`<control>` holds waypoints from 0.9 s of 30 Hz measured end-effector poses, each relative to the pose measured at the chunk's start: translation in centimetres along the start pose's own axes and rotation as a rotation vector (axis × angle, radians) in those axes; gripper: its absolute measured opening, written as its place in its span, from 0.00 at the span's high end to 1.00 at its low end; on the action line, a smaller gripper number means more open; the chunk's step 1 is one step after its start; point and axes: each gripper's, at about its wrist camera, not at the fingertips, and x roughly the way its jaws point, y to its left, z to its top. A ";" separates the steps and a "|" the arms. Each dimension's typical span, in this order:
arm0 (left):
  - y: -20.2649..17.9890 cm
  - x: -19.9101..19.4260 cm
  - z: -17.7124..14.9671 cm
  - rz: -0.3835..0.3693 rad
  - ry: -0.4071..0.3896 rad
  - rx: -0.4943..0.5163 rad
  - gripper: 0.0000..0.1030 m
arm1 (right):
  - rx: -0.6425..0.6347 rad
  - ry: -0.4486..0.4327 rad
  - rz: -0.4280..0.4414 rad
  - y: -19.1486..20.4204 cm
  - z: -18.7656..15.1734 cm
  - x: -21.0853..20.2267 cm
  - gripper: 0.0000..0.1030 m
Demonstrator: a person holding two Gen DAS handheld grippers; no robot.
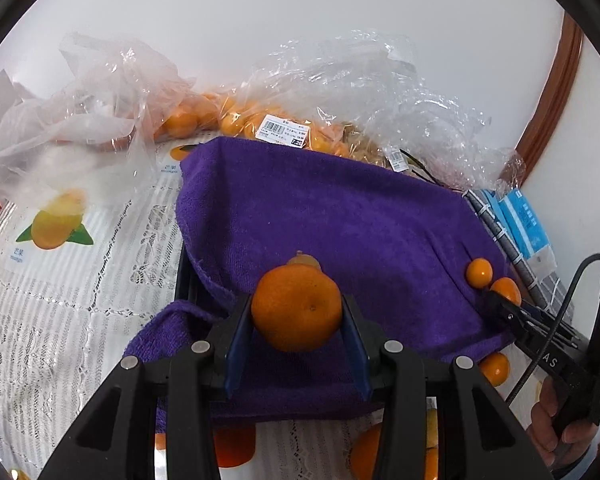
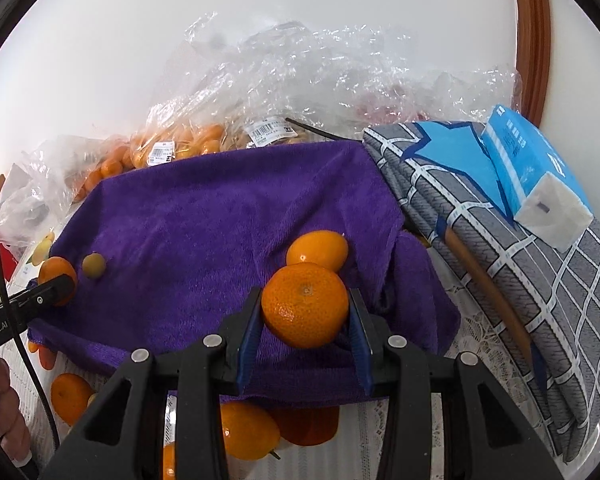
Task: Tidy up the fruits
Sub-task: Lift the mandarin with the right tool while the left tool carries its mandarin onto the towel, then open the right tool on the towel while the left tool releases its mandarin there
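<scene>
Purple plush towel (image 1: pixel 340 220), draped over a dark frame on the bench (image 1: pixel 60 320), serves as the landmark for everything else. Above its near edge the left gripper (image 1: pixel 297 326) is clamped on a round orange mandarin (image 1: pixel 297 308), both blue pads pressing its sides. A smaller orange fruit (image 1: pixel 304 260) sits on the towel just behind that mandarin. The right gripper (image 2: pixel 305 320) is likewise closed on a second round orange mandarin (image 2: pixel 305 304), above the towel's near right part, with another mandarin lying on the cloth (image 2: pixel 318 250) touching it from behind. A small olive-yellow kumquat (image 2: pixel 94 266) rests on the towel's left part in the right wrist view, close to the other gripper's fingertip.

Beyond the towel's far edge lie crumpled clear plastic bags (image 1: pixel 320 92) holding small orange fruits, with white barcode labels (image 1: pixel 282 132). Left of the towel the bench wears a white lace cover with printed fruit pictures (image 1: pixel 56 226). To the towel's right stands a folded grey-and-blue checked cloth (image 2: pixel 520 260) with a light blue tissue pack (image 2: pixel 532 172) on top. In front of the near edge, more loose mandarins (image 2: pixel 70 398) lie on the lace. A person's fingers (image 2: pixel 4 400) grip the left gripper's handle at the frame's lower left.
</scene>
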 end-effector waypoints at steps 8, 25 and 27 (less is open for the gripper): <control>-0.9 0.3 -0.3 0.040 -0.004 0.052 0.60 | -0.009 -0.005 -0.016 0.2 -0.2 0.1 0.61; -1.9 -0.2 -0.6 0.049 -0.040 0.106 0.44 | 0.024 -0.042 -0.041 -0.2 -0.4 -0.8 0.38; -2.1 -0.5 -0.7 0.058 -0.061 0.115 0.43 | 0.041 -0.058 -0.046 -0.6 -0.3 -1.2 0.38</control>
